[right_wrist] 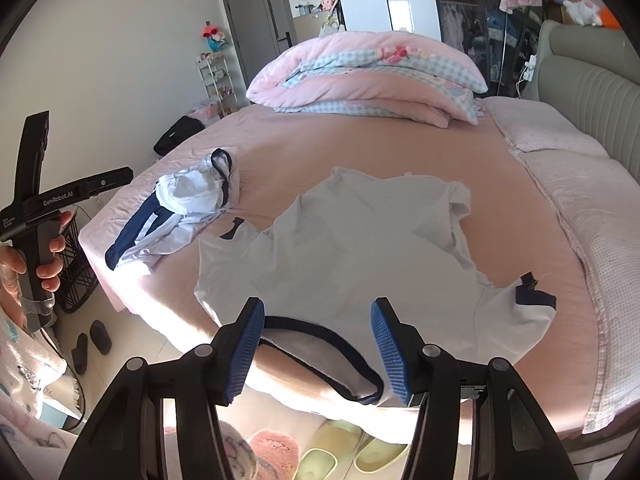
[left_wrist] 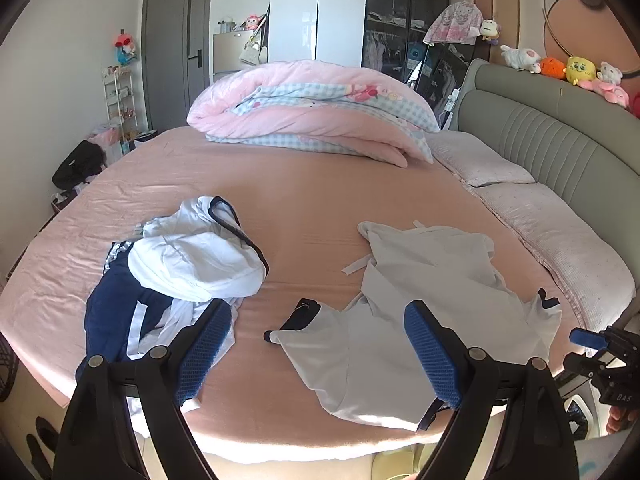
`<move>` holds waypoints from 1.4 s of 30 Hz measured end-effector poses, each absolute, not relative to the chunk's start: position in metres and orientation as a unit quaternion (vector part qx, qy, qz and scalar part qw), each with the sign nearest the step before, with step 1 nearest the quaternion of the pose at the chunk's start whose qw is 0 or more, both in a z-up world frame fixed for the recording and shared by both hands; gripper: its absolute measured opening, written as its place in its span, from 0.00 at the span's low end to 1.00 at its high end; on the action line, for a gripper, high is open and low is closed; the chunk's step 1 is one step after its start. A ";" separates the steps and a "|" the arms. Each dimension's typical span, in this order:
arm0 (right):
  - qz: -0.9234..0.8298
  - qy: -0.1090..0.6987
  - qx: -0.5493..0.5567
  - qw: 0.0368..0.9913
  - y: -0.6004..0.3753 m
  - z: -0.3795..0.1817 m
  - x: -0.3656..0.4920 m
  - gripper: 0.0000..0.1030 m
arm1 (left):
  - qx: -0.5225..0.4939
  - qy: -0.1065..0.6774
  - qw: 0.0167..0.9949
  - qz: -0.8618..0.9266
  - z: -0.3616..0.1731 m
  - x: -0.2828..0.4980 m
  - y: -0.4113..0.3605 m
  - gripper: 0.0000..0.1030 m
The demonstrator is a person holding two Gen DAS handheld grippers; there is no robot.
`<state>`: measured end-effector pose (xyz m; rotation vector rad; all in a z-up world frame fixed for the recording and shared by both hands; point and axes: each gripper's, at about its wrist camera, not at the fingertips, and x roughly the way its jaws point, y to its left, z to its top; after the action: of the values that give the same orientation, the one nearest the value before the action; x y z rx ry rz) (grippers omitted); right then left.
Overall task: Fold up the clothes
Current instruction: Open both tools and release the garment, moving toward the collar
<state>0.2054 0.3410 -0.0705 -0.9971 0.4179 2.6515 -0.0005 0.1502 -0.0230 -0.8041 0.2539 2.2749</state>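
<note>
A white shirt with navy trim lies spread and wrinkled on the pink bed. Its navy collar hangs at the near bed edge. A crumpled pile of white and navy clothes sits to its left. My left gripper is open above the near edge, between pile and shirt, holding nothing. My right gripper hovers open over the collar, with no cloth between its pads. One of its blue pads shows at the right of the left wrist view.
A folded pink quilt lies at the far side. Pillows line the grey headboard on the right. Slippers and a black wire basket stand on the floor. A hand grips the left gripper's handle.
</note>
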 end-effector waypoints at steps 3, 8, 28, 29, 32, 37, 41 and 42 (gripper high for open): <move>0.918 0.138 -0.334 0.162 0.354 -0.057 0.216 0.57 | -0.302 0.097 0.347 0.883 -0.012 0.001 0.151 0.86; 0.919 0.132 -0.314 0.200 0.380 -0.031 0.236 0.57 | -0.296 0.097 0.346 0.885 0.004 0.003 0.156 0.86; 0.899 0.170 -0.333 0.228 0.473 -0.002 0.208 0.64 | -0.327 0.112 0.364 0.865 0.032 -0.047 0.236 0.86; 0.895 0.175 -0.342 0.227 0.478 -0.006 0.202 0.64 | -0.335 0.113 0.367 0.861 0.027 -0.055 0.246 0.86; 0.882 0.180 -0.370 0.230 0.497 -0.020 0.179 0.64 | -0.365 0.102 0.376 0.846 0.009 -0.079 0.273 0.86; 0.865 0.188 -0.401 0.235 0.528 -0.041 0.142 0.64 | -0.410 0.084 0.388 0.821 -0.023 -0.119 0.312 0.86; 0.852 0.211 -0.417 0.236 0.555 -0.059 0.118 0.64 | -0.431 0.093 0.392 0.807 -0.046 -0.145 0.342 0.86; 0.848 0.221 -0.420 0.234 0.561 -0.063 0.112 0.64 | -0.436 0.095 0.392 0.805 -0.051 -0.150 0.350 0.86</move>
<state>0.1121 0.5613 -0.0631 -1.1543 0.6059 2.3289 -0.1502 0.3495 -0.0514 -1.1069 0.2420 2.0430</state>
